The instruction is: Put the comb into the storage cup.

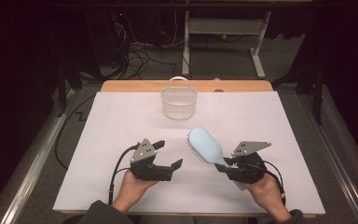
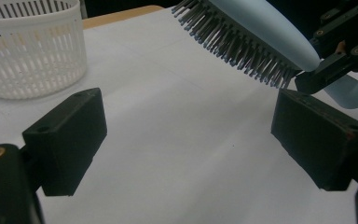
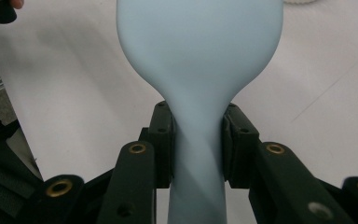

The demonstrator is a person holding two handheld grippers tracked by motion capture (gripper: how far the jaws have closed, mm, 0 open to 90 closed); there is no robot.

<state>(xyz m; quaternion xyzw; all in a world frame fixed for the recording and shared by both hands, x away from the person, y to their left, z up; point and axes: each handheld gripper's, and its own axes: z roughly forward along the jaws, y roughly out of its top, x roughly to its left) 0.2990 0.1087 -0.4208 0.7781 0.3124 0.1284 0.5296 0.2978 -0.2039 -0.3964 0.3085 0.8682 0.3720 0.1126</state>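
A pale blue hairbrush (image 1: 206, 145) is held above the white table sheet, its bristles facing left and down. My right gripper (image 1: 227, 164) is shut on the brush's neck; in the right gripper view both pads press the handle (image 3: 198, 149) just below the head. My left gripper (image 1: 170, 154) stands open to the left of the brush, nothing between its jaws. In the left gripper view the brush (image 2: 256, 32) hangs at the upper right with dark bristles pointing down, and the white slotted basket (image 2: 30, 51) sits at the upper left.
The white basket (image 1: 179, 101) with a handle stands at the back middle of the table sheet (image 1: 121, 121). The wooden table edge (image 1: 135, 86) runs behind it. Cables and a metal desk frame (image 1: 223, 28) lie on the floor beyond.
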